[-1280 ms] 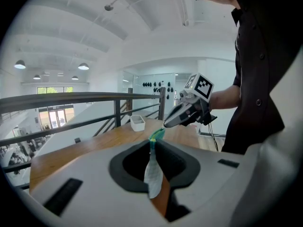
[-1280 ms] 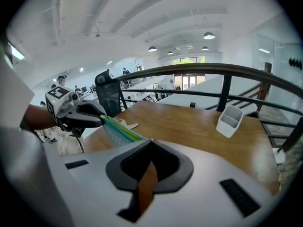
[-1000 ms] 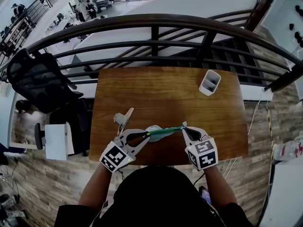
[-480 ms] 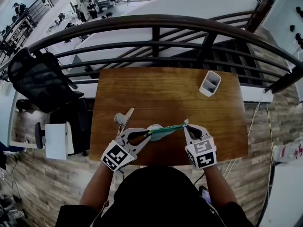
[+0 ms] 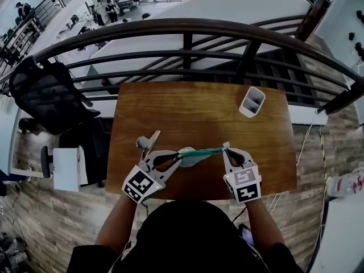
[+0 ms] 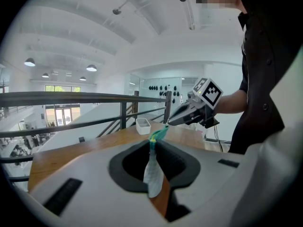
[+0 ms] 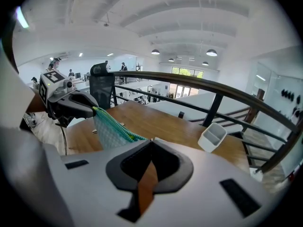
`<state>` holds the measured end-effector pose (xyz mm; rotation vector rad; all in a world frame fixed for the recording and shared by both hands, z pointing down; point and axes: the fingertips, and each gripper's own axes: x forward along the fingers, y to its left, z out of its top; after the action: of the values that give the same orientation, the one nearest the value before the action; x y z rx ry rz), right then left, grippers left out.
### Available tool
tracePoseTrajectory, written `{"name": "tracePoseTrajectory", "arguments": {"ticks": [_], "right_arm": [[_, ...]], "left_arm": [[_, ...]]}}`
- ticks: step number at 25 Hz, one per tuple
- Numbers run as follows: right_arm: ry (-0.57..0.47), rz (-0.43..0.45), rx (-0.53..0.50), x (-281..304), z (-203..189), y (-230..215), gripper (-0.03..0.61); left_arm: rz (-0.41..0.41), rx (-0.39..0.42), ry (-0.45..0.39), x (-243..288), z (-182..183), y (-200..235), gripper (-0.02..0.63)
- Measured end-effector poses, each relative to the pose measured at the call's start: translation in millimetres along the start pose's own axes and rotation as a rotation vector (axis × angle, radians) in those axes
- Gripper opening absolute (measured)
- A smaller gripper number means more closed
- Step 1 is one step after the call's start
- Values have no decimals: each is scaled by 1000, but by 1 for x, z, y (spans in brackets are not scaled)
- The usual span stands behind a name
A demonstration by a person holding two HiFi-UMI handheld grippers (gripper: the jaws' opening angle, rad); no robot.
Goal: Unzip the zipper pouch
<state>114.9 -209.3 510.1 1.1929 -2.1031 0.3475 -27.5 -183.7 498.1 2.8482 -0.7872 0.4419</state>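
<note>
Head view is showing the pouch hanging stretched between both grippers, just above the table near its front edge. It is looking pale and dotted, with a teal zipper running taut along its top. The left gripper is pinching one end of the pouch; the right gripper, jaws pressed almost together, is pinching the zipper's other end. The gripper bodies are covering both pouch ends. A white bin is standing well apart at the far right corner, a clip is lying just beside the left gripper, and a dark railing is curving beyond the table
</note>
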Motion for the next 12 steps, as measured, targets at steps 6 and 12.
{"name": "tracePoseTrajectory", "arguments": {"ticks": [6, 12], "right_arm": [[-31, -38, -6, -3, 10, -10, -2], [-58, -75, 9, -6, 14, -21, 2]], "left_arm": [[4, 14, 7, 9, 3, 6, 51], [28, -34, -9, 16, 7, 14, 51]]}}
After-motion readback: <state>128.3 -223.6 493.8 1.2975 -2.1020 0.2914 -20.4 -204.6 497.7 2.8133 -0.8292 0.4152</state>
